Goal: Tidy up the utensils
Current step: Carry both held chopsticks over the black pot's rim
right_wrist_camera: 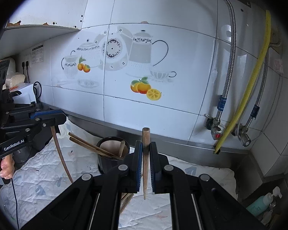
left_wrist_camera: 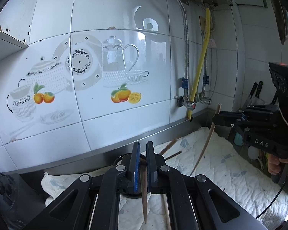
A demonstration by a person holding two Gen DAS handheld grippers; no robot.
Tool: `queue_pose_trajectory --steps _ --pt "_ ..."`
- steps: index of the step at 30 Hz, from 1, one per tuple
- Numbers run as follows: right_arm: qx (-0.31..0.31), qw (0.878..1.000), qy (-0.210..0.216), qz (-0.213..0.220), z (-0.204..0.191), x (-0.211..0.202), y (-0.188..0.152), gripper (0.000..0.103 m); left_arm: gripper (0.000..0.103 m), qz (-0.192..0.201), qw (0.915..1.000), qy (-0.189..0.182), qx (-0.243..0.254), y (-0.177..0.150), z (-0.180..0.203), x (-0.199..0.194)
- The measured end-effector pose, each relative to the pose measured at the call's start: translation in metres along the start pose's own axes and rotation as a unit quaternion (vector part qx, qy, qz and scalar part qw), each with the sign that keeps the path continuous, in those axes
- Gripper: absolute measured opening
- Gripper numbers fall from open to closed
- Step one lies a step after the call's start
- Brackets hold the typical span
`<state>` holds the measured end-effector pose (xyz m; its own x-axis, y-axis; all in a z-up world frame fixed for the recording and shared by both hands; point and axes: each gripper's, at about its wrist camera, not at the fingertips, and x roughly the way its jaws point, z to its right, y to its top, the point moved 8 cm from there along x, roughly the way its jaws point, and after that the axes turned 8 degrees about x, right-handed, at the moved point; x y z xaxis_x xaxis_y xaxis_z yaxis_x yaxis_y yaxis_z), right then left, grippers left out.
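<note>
My left gripper [left_wrist_camera: 142, 146] is shut on a dark brown chopstick [left_wrist_camera: 144, 195] that hangs tip down above the cloth. In the right wrist view this gripper [right_wrist_camera: 60, 117] and its chopstick [right_wrist_camera: 62, 153] sit at the left. My right gripper [right_wrist_camera: 146, 146] is shut on a lighter wooden chopstick [right_wrist_camera: 145, 172], held upright with its point down. In the left wrist view the right gripper [left_wrist_camera: 217, 117] and its stick [left_wrist_camera: 206, 143] appear at the right. A black cup [right_wrist_camera: 105, 164] stands between them on the cloth, with several chopsticks [right_wrist_camera: 90, 145] leaning out of it.
A white quilted cloth [right_wrist_camera: 48, 176] covers the counter under a tiled wall. Loose chopsticks [right_wrist_camera: 126, 199] lie on it. A yellow hose [right_wrist_camera: 245, 95] and valves [right_wrist_camera: 215, 130] fill the right corner. Knives [left_wrist_camera: 256, 93], a teal bottle [right_wrist_camera: 259, 205] and a white appliance [right_wrist_camera: 25, 94] stand at the edges.
</note>
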<state>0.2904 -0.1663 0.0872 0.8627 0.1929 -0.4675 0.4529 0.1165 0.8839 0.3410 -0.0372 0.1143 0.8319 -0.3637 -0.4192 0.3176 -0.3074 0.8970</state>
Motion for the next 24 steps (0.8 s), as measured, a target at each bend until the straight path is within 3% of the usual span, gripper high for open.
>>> queue_pose_trajectory --steps 16,24 --pt "0.004 0.999 0.013 0.037 0.0 0.011 0.065 0.01 0.006 0.064 0.9978 0.012 -0.011 0.099 -0.027 0.008" --pt "0.003 0.999 0.026 0.048 -0.009 0.029 0.084 0.01 0.006 0.08 0.9959 0.039 -0.016 0.123 -0.051 0.021"
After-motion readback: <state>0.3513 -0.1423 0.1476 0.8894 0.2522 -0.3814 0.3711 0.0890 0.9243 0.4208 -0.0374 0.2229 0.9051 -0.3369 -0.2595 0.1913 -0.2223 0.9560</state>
